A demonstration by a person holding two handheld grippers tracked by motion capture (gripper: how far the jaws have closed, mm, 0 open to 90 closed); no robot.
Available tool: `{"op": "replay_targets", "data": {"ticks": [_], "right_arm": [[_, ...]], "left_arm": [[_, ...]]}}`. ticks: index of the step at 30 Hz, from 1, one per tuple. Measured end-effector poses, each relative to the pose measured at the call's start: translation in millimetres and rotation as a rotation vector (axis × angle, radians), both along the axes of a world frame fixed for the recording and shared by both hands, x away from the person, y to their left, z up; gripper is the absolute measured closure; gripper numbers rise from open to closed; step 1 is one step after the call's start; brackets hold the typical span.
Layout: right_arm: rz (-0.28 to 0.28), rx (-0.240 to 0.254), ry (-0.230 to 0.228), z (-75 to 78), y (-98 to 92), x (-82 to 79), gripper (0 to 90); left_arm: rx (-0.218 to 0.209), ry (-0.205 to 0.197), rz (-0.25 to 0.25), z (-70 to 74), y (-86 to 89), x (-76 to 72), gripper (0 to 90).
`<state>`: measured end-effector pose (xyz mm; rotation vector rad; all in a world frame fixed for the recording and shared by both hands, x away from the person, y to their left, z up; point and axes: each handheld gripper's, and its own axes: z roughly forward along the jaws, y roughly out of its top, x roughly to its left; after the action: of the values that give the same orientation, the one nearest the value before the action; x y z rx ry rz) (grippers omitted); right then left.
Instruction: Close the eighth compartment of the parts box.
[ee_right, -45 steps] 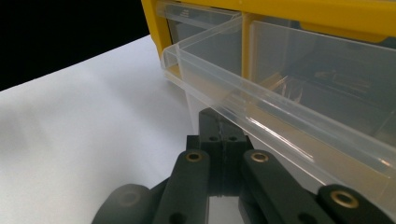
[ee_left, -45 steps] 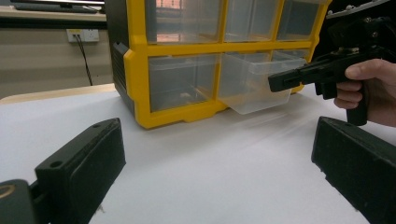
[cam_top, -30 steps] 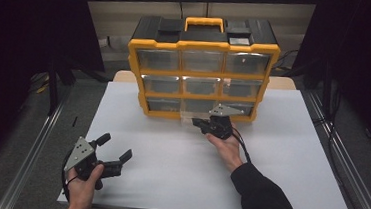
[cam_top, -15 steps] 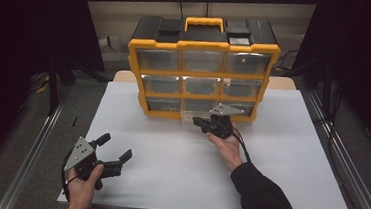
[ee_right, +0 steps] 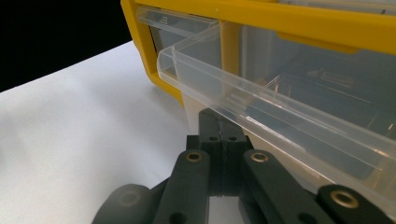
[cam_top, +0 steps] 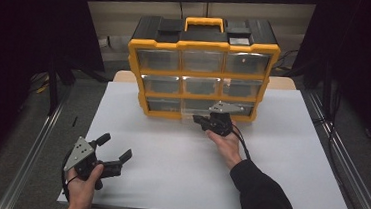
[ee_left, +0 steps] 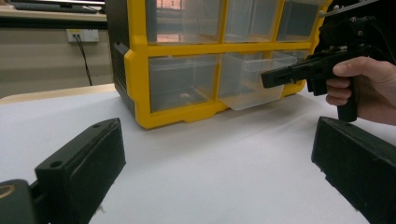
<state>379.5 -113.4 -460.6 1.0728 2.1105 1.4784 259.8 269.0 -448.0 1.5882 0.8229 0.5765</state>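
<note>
A white rectangular table takes up most of the high view, with dark floor and metal rails on both sides. At its far middle stands a yellow-framed plastic organiser cabinet with a black top and yellow carry handle, upright, showing 3 rows of 3 clear drawers. The clear plastic drawer in the middle of the bottom row is pulled partway out of the frame and tilts slightly down at its front; in the right gripper view its open rim crosses just above the jaws.

The right gripper, held in the person's right hand with a dark sleeve behind it, sits at the front of that open drawer. Its jaws are pressed together, tips at the drawer's lower front edge; whether they pinch the drawer's lip cannot be told.

The left gripper is held in the left hand near the table's near left corner, well apart from the cabinet, its 2 jaws spread wide with nothing between them.
</note>
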Motion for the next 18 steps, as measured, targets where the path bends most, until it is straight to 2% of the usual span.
{"op": "replay_targets", "data": {"ticks": [18], "right_arm": [[-0.012, 0.006, 0.003, -0.5, -0.7, 3.9, 90.0]], "left_arm": [[-0.007, 0.003, 0.006, 0.1, -0.2, -0.7, 2.5]]}}
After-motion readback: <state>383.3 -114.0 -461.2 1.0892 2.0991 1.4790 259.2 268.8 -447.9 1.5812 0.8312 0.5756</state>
